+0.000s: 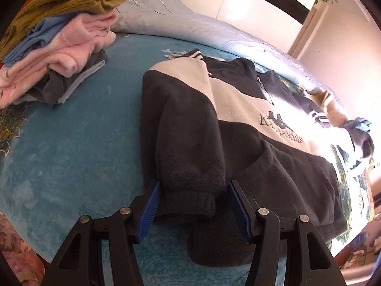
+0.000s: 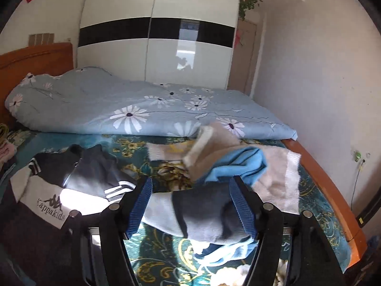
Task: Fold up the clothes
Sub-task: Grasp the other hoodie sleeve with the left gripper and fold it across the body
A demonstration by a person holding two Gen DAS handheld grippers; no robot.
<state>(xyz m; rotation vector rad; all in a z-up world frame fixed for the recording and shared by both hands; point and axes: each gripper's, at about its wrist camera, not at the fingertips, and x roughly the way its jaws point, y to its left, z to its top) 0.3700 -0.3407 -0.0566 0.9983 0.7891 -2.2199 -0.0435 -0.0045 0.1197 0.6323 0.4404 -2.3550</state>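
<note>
**Both tools at the sleeves of the fleece pullover on the bed**

The dark-and-cream fleece pullover [image 1: 240, 119] lies spread front-up on the bed [image 1: 78, 143], over its teal plush cover, with the embroidered logo across the cream chest band. Everything below is placed relative to this pullover.

Left tool [image 1: 194, 208]: its blue-padded fingers [image 1: 150, 212] stand wide apart, one on each side of the pullover's left sleeve cuff [image 1: 188, 202]. That sleeve is folded in over the body of the pullover, and its ribbed cuff sits between the pads; the pads do not press on it, so the tool is released.

Right tool [image 2: 191, 211]: its fingers [image 2: 140, 207] are likewise spread, with the pullover's other sleeve [image 2: 197, 212], grey and dark-banded, lying between them. Whether the pads touch the cloth cannot be told, but the jaws are not closed on it.

Beyond that sleeve, on the side away from the pullover's chest, a cream fuzzy garment [image 2: 273, 176] and a light blue garment [image 2: 238, 164] lie loosely heaped on the bed, near the sleeve's end.

Off the pullover's left shoulder, well apart from it, a stack of folded clothes [image 1: 57, 38] sits on the bed, olive knit on top, then blue, pink and dark grey. Behind the pullover's collar a pale blue daisy-print quilt [image 2: 142, 102] runs along the far side of the bed.
</note>
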